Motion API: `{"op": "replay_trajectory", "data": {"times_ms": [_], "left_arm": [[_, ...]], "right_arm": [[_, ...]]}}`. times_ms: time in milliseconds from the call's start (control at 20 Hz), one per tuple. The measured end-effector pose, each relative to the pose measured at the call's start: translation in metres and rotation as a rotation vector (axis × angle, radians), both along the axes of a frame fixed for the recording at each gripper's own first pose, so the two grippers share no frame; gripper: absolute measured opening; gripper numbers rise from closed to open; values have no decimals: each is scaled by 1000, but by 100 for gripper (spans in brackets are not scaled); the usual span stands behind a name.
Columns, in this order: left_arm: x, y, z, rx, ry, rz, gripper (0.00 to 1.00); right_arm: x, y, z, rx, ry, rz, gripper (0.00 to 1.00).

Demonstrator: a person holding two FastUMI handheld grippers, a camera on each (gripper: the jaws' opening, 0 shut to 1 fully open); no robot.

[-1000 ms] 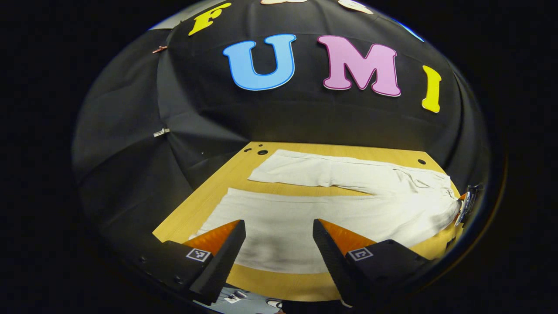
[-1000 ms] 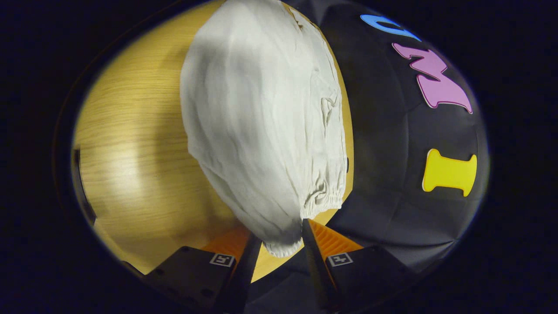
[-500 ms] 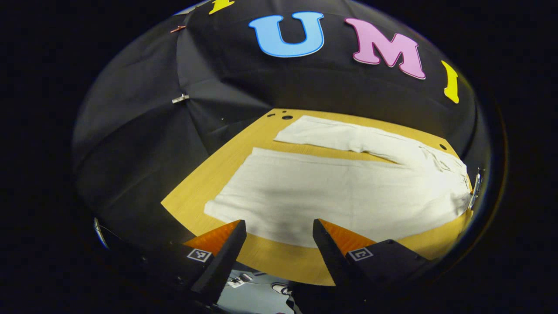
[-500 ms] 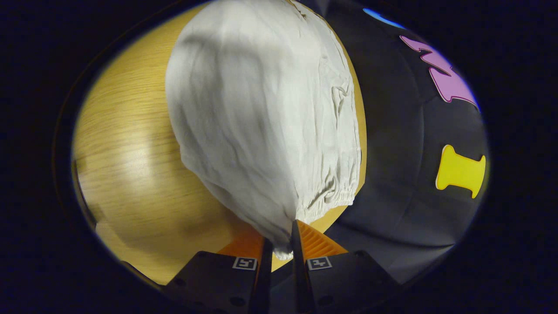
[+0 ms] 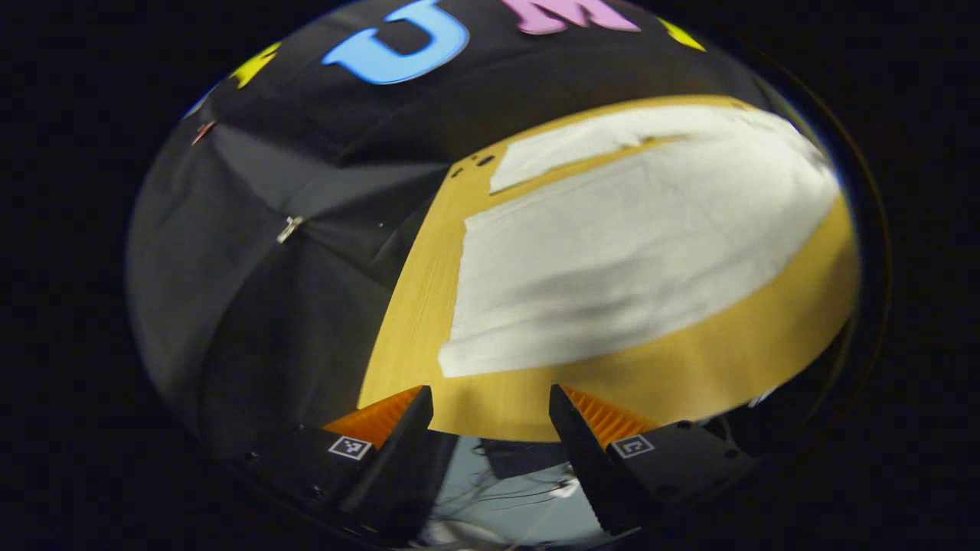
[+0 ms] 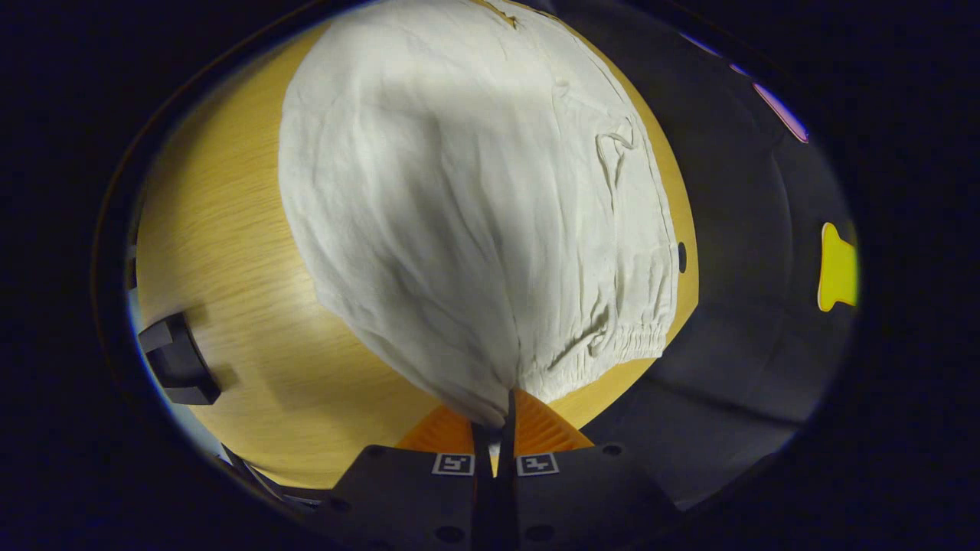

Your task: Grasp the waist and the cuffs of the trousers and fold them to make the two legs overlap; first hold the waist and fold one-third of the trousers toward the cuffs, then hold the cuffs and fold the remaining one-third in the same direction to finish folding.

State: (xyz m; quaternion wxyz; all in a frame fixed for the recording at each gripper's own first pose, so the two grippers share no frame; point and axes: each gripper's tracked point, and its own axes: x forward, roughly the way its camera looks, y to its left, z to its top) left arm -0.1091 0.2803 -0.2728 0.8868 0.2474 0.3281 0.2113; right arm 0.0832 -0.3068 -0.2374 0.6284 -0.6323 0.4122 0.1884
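Note:
White trousers [image 5: 612, 252] lie spread flat on a wooden table [image 5: 651, 383], both legs side by side with a narrow strip of wood between them. The near leg's cuff [image 5: 459, 298] sits just ahead of my left gripper [image 5: 490, 398], which hangs open at the table's front edge, touching nothing. In the right gripper view the elastic waist [image 6: 612, 337] bunches toward my right gripper [image 6: 498, 409], which is shut on the waistband corner, the cloth [image 6: 459, 214] drawn up into its fingers.
The table's left edge [image 5: 398, 321] drops off beside the black booth wall. Small holes [image 5: 482, 161] mark the far left corner, and another hole [image 6: 681, 257] sits by the waist. A dark block [image 6: 180, 360] stands at the table's front edge in the right gripper view.
The right gripper closed fully on the waistband corner. The left gripper swung left and back toward the cuff end, so the near leg's cuff now lies just ahead of its open fingers.

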Motion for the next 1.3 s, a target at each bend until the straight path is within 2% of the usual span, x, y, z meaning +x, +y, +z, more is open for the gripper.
{"op": "replay_trajectory", "data": {"times_ms": [150,300,500,650,750,850,900,1000,1050,1100,1200,1250,1300], "left_arm": [[6,13,-11,123,109,-126,97],[28,25,-7,245,173,-244,96],[64,35,-5,295,298,-439,93],[78,29,-3,303,438,-601,92],[85,36,-7,288,525,-665,91],[96,38,-3,300,551,-690,82],[100,38,-4,298,560,-687,82],[109,37,-5,306,564,-676,71],[111,37,-7,307,569,-675,57],[112,36,-8,307,570,-672,51],[112,37,-8,326,563,-663,29],[113,36,-8,350,558,-667,24],[113,36,-9,350,559,-667,23]], "right_arm": [[5,-2,-1,-38,2,59,5],[3,-3,0,-58,9,59,5],[2,-2,1,-75,11,65,5],[2,-1,1,-90,9,77,5],[1,0,2,-92,10,77,5],[2,0,2,-95,10,76,5],[1,-1,2,-98,9,79,5],[1,0,2,-109,6,90,5],[1,1,2,-113,4,95,5],[1,0,2,-116,3,99,5],[2,1,3,-113,4,99,5],[1,0,2,-111,5,96,5],[2,0,2,-113,5,97,5]]}}
